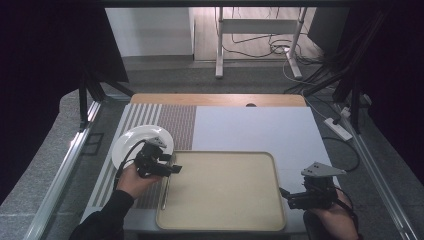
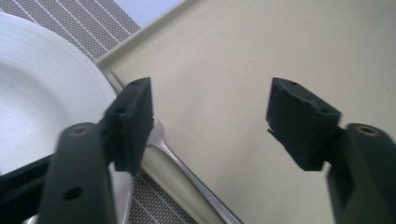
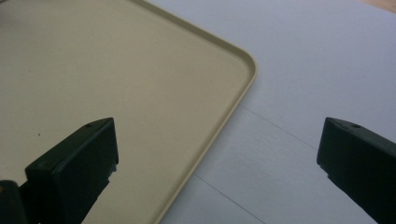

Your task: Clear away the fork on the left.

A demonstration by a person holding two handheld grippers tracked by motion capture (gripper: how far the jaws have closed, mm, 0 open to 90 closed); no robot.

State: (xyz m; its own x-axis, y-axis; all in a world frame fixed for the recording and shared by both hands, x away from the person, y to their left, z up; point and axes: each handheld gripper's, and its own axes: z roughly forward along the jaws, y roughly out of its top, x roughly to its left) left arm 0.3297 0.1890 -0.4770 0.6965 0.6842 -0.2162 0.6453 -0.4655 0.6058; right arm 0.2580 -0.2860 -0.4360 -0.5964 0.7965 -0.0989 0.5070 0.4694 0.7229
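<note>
Beige tray [image 1: 225,190] is lying nearest on the surface [image 1: 260,130], with the right gripper [image 3: 217,154] hovering over its right rim, fingers [image 3: 74,163] released and holding nothing. At the tray's left rim a fork [image 2: 177,177] is lying partly on the striped mat [image 1: 175,125], the left gripper [image 2: 210,116] hanging just above it with fingers spread, gripping nothing. Farther left, a white plate [image 1: 131,140] is sitting on the mat beside the fork.
</note>
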